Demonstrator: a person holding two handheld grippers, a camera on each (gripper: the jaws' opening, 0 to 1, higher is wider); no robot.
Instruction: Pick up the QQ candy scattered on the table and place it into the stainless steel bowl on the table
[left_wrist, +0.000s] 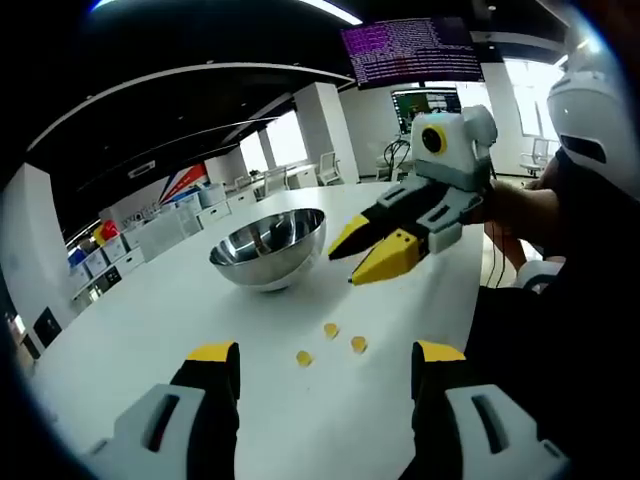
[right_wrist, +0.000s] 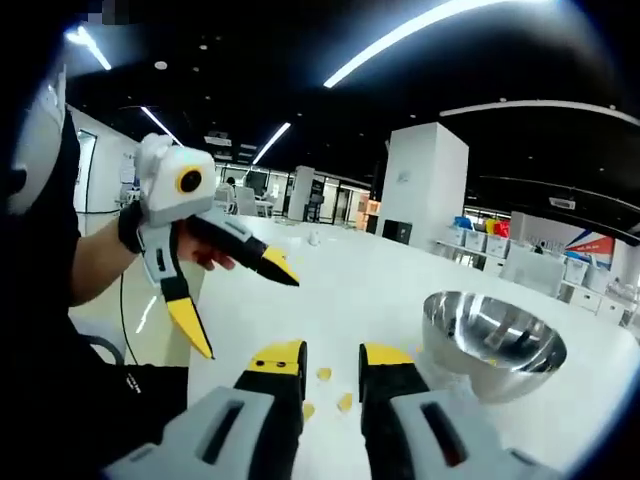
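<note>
Candies (left_wrist: 331, 343), three small yellow pieces, lie on the white table (left_wrist: 150, 310) just ahead of the left gripper (left_wrist: 325, 365), between its wide-open, empty jaws (nearer this hand, I judge). Beyond them, slightly left, sits the stainless steel bowl (left_wrist: 268, 247). Further right the right gripper (left_wrist: 372, 252) hovers above the table, jaws slightly parted, holding nothing.

Open office — white pillar (right_wrist: 425, 180), ceiling strip lights (right_wrist: 420, 35), dark ceiling.

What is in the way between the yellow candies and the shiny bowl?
Nothing visible. Only bare white table lies between the three candies and the stainless steel bowl. The right gripper hangs above the table beside the bowl, not between them.
</note>
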